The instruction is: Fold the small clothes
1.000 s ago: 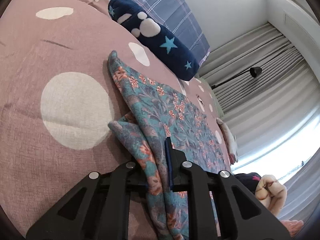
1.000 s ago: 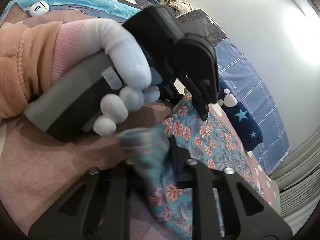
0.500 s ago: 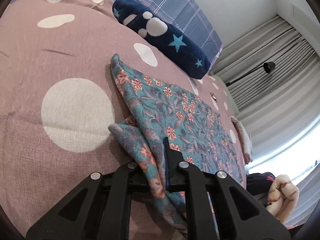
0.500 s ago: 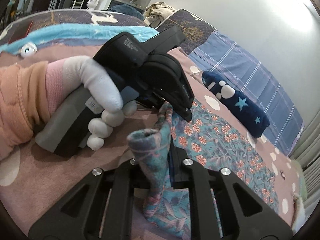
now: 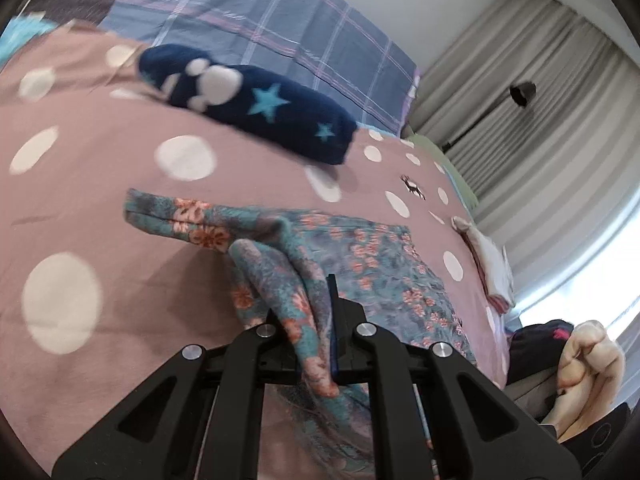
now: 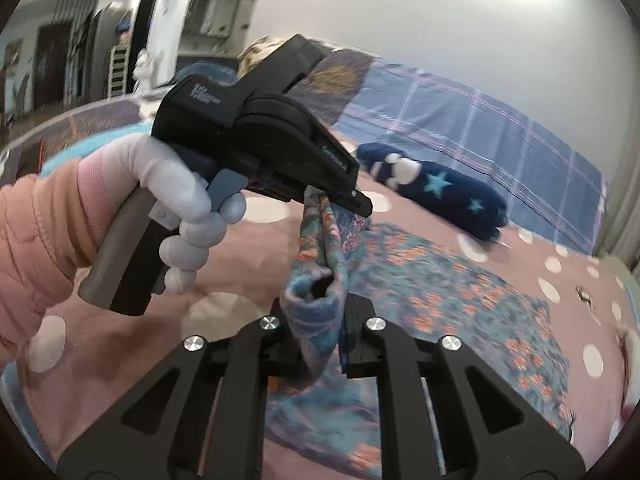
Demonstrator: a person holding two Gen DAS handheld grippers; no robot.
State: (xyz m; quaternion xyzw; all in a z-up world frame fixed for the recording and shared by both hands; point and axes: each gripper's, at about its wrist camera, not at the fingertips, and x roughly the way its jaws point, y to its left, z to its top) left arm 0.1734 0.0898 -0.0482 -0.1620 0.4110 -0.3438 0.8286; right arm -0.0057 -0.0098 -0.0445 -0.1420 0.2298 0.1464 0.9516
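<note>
**A bedroom in a home**

The work surface is a bed (image 5: 120, 208) spread with a dusty-pink cotton sheet printed with white dots. A blue-grey checked pillow (image 5: 280, 32) leans at its head against a plain white wall (image 6: 440, 28), and a rolled navy fleece blanket with turquoise stars (image 5: 260, 112) lies just before it. Pale grey pleated curtains (image 5: 540, 120) hang full-length beside a bright window, with a black lamp on a thin arm (image 5: 520, 92) in front of them. Beyond the bed, blurred, an open doorway (image 6: 152, 32) leads to further rooms.
</note>
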